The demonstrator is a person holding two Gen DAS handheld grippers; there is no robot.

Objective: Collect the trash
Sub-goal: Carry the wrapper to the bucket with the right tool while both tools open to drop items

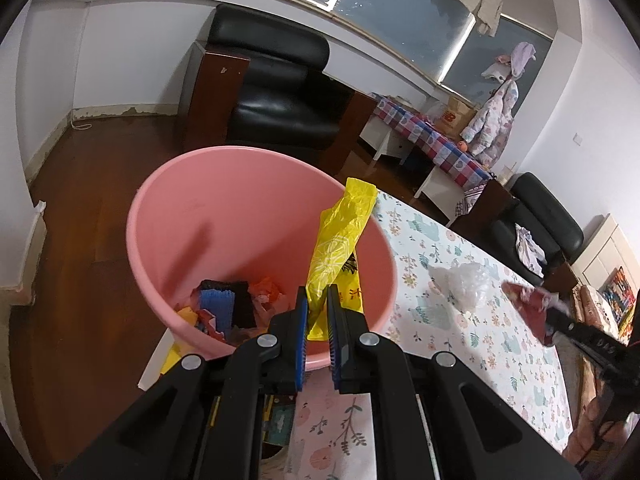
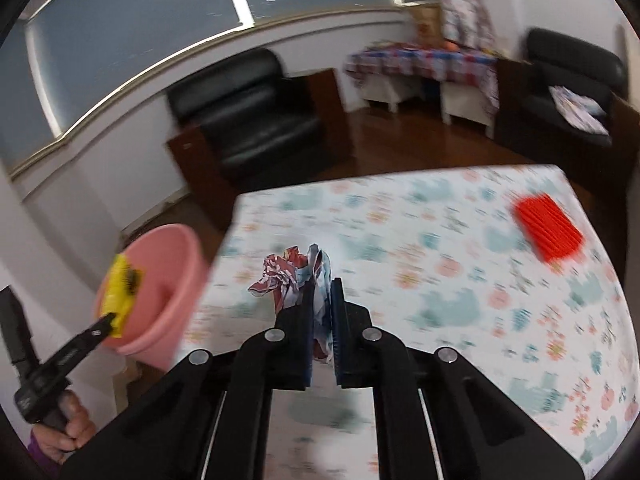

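My left gripper [image 1: 317, 300] is shut on a yellow plastic wrapper [image 1: 340, 236] and holds it over the pink bucket [image 1: 224, 200], which has several scraps of trash at its bottom. My right gripper [image 2: 321, 292] is shut on a crumpled red, white and blue wrapper [image 2: 292, 276] above the floral tablecloth [image 2: 420, 280]. That wrapper also shows in the left wrist view [image 1: 528, 308]. The bucket [image 2: 164, 280] and the yellow wrapper [image 2: 120, 284] show at the left of the right wrist view.
A crumpled clear plastic bag [image 1: 464, 280] lies on the table [image 1: 500, 340]. A red ribbed pad [image 2: 548, 226] lies at the table's far right. Black armchairs [image 1: 276, 92] and a low checked bench [image 1: 432, 136] stand beyond on the wooden floor.
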